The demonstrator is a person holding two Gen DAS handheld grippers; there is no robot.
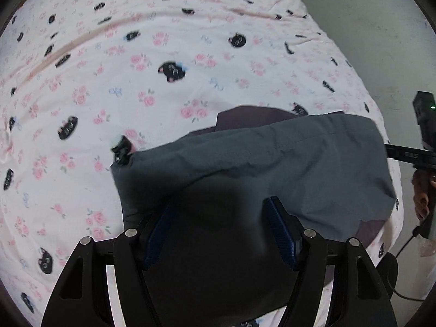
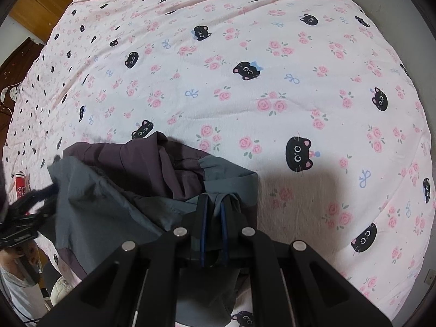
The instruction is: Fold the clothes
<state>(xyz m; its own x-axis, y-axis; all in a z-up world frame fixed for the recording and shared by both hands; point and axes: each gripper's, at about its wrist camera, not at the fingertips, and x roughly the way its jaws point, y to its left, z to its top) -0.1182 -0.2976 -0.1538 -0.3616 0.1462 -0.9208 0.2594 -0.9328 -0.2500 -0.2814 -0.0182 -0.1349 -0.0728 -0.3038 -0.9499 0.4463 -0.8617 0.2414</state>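
We have the grey-and-purple jacket lifted partly off the bed. Right tool is clamped on its grey edge. Left tool sits wide apart, fabric draped between its fingers.

A pale pink bedspread is printed with black cat faces, pink roses and small blue bows. The garment is made up of slate-grey and dark purple panels. Blue pads are seen on the black right gripper

Even indoor light, fisheye-warped edges, slight blur.
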